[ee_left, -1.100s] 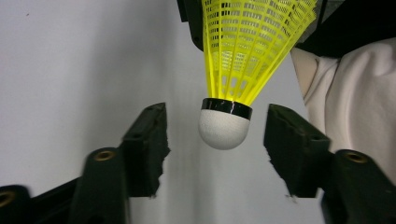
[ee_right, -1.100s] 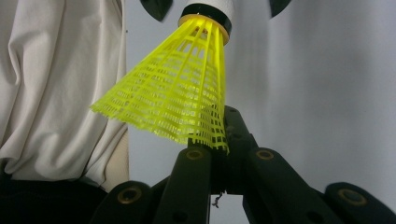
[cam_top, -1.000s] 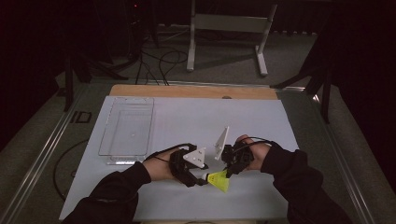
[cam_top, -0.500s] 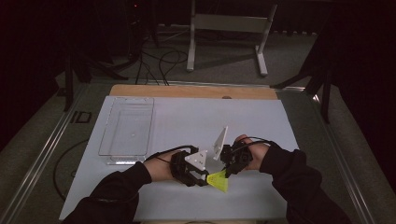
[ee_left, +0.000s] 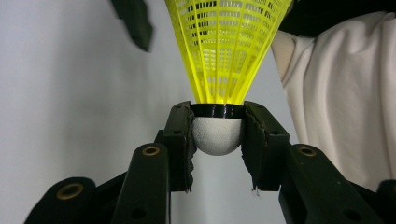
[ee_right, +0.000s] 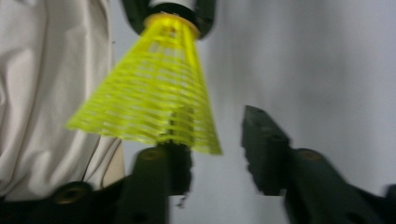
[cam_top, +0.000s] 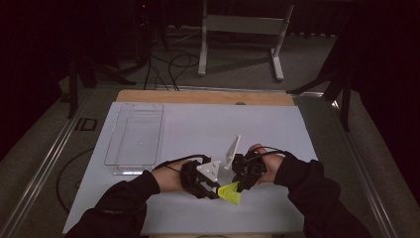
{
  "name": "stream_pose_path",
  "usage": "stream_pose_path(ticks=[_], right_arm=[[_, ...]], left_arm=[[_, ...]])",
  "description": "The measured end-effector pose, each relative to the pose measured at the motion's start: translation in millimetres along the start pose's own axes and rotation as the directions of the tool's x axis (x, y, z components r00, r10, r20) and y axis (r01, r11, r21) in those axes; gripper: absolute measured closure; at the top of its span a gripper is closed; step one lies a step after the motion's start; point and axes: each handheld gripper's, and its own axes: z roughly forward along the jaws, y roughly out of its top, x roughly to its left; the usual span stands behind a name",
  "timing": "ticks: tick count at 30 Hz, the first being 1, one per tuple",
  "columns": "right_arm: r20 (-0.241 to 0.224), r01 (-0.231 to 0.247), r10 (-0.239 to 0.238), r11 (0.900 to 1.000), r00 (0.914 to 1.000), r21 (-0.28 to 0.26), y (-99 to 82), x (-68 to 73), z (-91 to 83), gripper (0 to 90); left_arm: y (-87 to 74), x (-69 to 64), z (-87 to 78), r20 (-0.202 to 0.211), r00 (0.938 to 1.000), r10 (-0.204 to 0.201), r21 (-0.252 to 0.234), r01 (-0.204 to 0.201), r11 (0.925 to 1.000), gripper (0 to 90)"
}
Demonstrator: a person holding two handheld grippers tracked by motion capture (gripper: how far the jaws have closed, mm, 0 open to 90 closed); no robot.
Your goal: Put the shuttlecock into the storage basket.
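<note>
Now left claw [ee_left: 218, 135] clamps shuttlecock [ee_left: 224, 60]; right claw [ee_right: 217, 156] just opened.

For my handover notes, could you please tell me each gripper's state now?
Left gripper: closed on the shuttlecock, at its cork.
Right gripper: open, jaws just widened, holding nothing.

The left claw [ee_left: 217, 140] is clamping onto the shuttlecock [ee_left: 219, 133] cork while the right claw [ee_right: 217, 154] is opening off its skirt.
</note>
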Motion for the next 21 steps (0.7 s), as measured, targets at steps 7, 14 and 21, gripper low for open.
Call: stream_pose_path(ticks=[7, 14, 21], right_arm=[[0.043, -0.056, 0.059, 0.9972, 0.9974, -0.049, -6.7, -0.2, -3.9, 43.1], [0.08, -0.082, 0.09, 0.9925, 0.9927, -0.091, -13.3, -1.3, -6.7, 34.5], [0.143, -0.09, 0.112, 0.9842, 0.9834, -0.152, -25.2, -2.8, -11.7, 30.3]], left_arm=[[-5.3, 1.9, -5.9, 0.01, 0.9997, -0.021, 0.015, 0.021, 0.9997, 65.7], [-11.8, 6.7, -14.6, 0.01, 0.9982, -0.059, 0.019, 0.059, 0.9981, 65.7], [-19.2, 12.0, -26.3, -0.005, 0.9944, -0.106, 0.012, 0.106, 0.9943, 65.7]])
